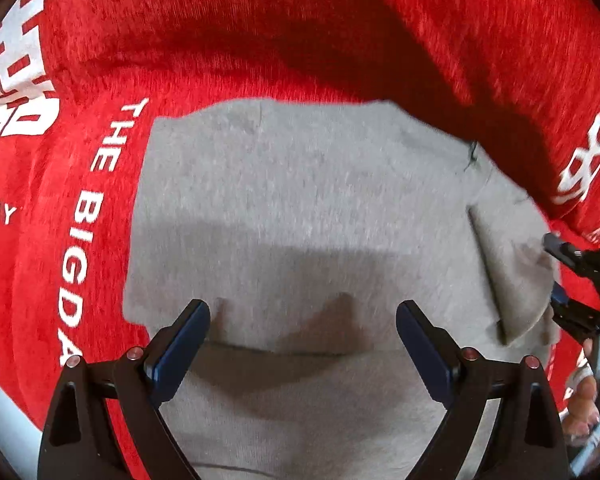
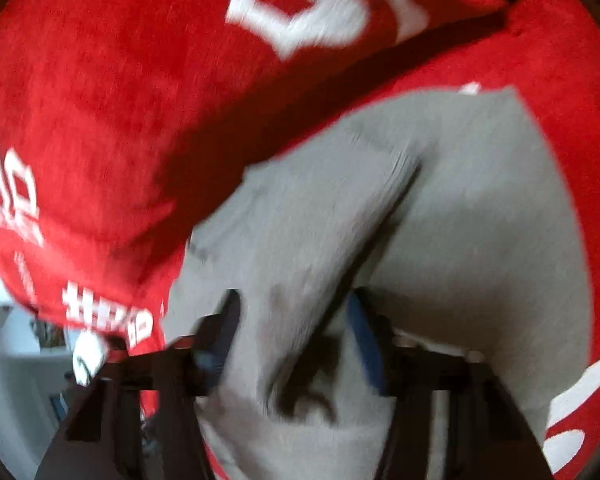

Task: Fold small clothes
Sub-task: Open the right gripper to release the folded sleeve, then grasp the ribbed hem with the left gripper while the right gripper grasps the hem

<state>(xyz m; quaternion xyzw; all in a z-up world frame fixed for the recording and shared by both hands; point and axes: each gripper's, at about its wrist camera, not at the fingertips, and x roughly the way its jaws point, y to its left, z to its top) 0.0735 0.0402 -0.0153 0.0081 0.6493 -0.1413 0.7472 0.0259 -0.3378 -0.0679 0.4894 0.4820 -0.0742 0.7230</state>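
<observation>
A small grey garment (image 1: 300,208) lies spread on a red blanket (image 1: 260,32) with white lettering. My left gripper (image 1: 303,322) hangs open just above the garment's near part and holds nothing. My right gripper (image 2: 294,322) has a raised fold of the grey garment (image 2: 300,248) between its fingers; the view is blurred, and the jaws stand fairly wide around the cloth. In the left wrist view the right gripper (image 1: 556,276) shows at the garment's right edge, where a flap is turned up.
The red blanket (image 2: 100,100) covers the whole surface and rises in a thick fold behind the garment. At the lower left of the right wrist view a room with a white object (image 2: 86,356) shows past the blanket's edge.
</observation>
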